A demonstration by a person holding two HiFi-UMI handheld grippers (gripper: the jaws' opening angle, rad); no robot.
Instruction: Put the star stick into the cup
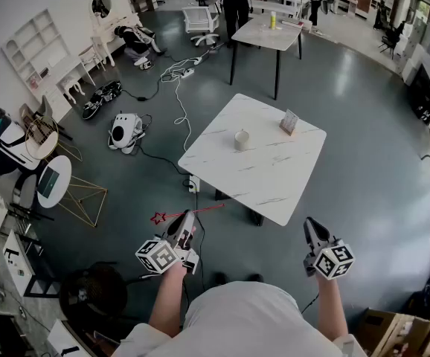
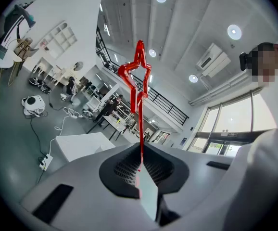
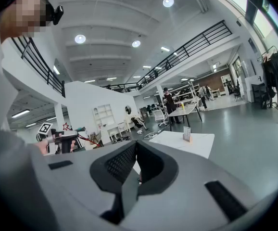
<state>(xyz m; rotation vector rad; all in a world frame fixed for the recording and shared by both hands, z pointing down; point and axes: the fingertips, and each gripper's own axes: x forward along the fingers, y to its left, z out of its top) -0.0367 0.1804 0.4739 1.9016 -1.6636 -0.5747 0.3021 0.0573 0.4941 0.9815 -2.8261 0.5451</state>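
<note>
The big grey floor (image 1: 364, 162) goes all around. A white table (image 1: 274, 181) with thin grey lines stands on it, in front of the person. The person (image 1: 245, 318) wears a light top and holds one tool in each hand, low and near the body. Both tools are over the floor, not over the table.

The left gripper (image 1: 188, 220) is squeezed tight on the star stick (image 1: 193, 212). In the left gripper view the jaws of the left gripper (image 2: 140, 171) pinch the thin red rod low down, and the star stick (image 2: 138, 76) points up and away with its red star at the top. From the head view the stick lies sideways. Its star end points to the person's left and its other end points toward the table.

The right gripper (image 1: 311, 227) is near the table's close corner. Its jaws are pressed together with nothing in them, as the right gripper view shows (image 3: 138, 176).

The cup (image 1: 242, 140) is white and stands upright on the table, toward the left side. It is well apart from the stick. A small card stand (image 1: 289, 122) sits near the far edge of the table.
</note>
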